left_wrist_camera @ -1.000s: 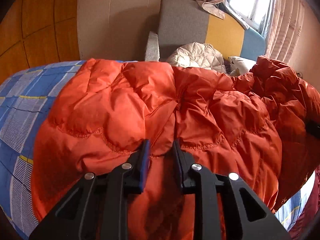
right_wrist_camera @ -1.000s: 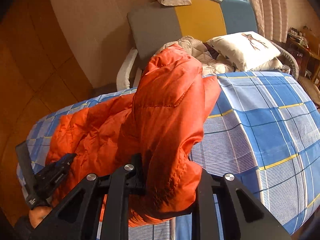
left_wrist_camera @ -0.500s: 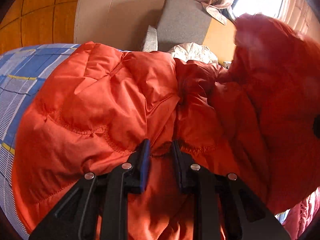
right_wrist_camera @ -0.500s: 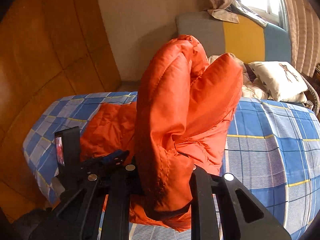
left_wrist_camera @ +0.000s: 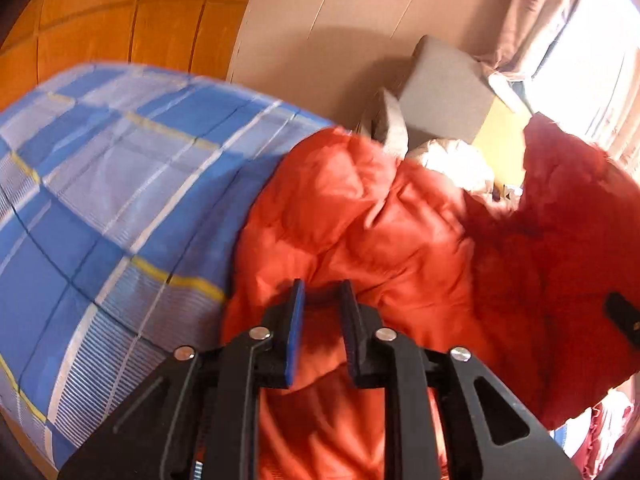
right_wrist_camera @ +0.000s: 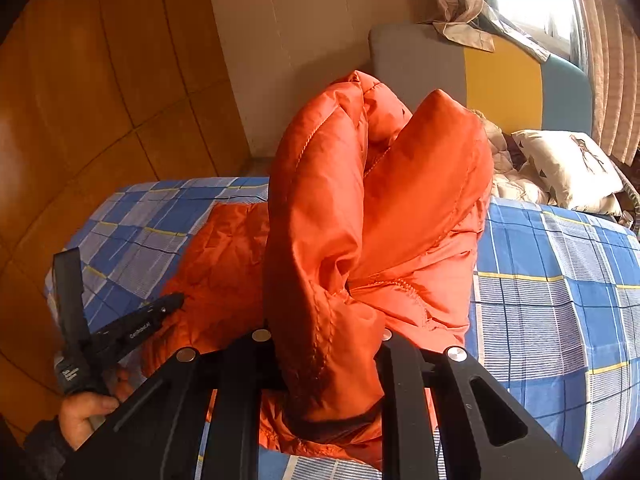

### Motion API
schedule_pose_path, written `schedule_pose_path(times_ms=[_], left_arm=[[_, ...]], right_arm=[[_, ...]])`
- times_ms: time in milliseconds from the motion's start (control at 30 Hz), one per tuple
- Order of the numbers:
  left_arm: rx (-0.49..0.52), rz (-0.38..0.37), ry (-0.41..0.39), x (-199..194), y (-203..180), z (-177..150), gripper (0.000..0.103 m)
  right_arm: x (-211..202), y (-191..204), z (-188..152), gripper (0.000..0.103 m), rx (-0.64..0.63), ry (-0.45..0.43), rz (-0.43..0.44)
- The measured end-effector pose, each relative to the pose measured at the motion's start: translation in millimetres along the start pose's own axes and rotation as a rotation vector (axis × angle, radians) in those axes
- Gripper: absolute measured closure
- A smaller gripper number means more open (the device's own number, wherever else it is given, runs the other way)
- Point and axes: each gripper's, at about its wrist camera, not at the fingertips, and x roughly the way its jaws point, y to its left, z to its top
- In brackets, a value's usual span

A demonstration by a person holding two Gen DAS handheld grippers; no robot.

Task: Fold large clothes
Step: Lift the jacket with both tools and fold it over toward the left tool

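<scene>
Blue checked bed [right_wrist_camera: 560, 300] carries our orange puffer jacket [right_wrist_camera: 360, 220]; our right claw [right_wrist_camera: 326, 360] grips a raised bunch of it, while our left claw [left_wrist_camera: 322, 320] is closing on its edge.

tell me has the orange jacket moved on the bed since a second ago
Yes. The orange jacket has slid right across the blue checked sheet, uncovering more sheet on the left.
</scene>
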Motion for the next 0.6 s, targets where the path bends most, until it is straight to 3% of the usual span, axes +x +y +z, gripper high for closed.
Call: schedule_pose_path(times_ms=[100, 133, 400, 600], left_arm=[[0.011, -0.034, 0.03, 13.7, -3.1, -1.6, 0.096], [0.023, -0.042, 0.036, 17.4, -6.5, -2.7, 0.103], [0.005, -0.104, 0.06, 25.4, -7.7, -9.7, 0.103], [-0.015, -0.144, 0.065, 24.9, -1.1, -9.6, 0.103]], right_arm=[[0.6, 13.0, -0.5, 0.087, -0.031, 0.001, 0.0], [1.0, 17.1, 0.0, 0.087, -0.041, 0.002, 0.002], [8.2, 50.4, 1.2, 0.086, -0.089, 0.024, 0.019], [21.4, 90.4, -5.4, 0.087, -0.143, 0.06, 0.081]])
